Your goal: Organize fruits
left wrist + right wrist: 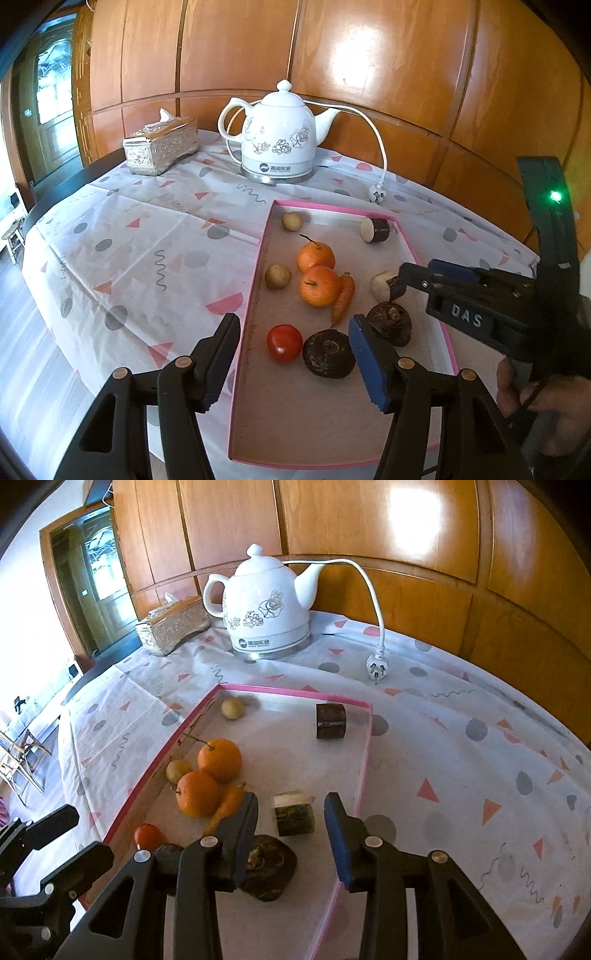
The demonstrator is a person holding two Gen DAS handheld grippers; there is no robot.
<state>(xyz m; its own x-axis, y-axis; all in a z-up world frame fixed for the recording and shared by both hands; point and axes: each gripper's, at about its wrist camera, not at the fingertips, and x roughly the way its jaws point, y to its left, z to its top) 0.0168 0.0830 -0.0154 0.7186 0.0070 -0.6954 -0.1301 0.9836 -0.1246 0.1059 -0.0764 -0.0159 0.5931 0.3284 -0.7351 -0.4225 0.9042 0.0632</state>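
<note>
A pink-rimmed tray (pixel 255 280) (pixel 364 760) holds two oranges (pixel 318 285) (pixel 218 757), a small carrot (pixel 343 297) (pixel 227 806), a red tomato (pixel 284 342) (pixel 147 836), two pale round fruits (pixel 277 275) (pixel 232 708), two dark round roots (pixel 328 353) (pixel 267 867) and two cut dark-skinned stem pieces (pixel 376 229) (pixel 330 722). My left gripper (pixel 293 363) is open above the tomato and the near dark root. My right gripper (pixel 291 821) (pixel 400 282) is open, its fingers on either side of the near stem piece (pixel 294 814) (pixel 384 286), not closed on it.
A white ceramic kettle (pixel 279 134) (pixel 264 609) stands at the back with its cord and unplugged plug (pixel 376 194) (pixel 377 670). A silver tissue box (pixel 160 146) (pixel 171 626) sits at the back left. The patterned tablecloth (pixel 147 258) covers a round table against a wooden wall.
</note>
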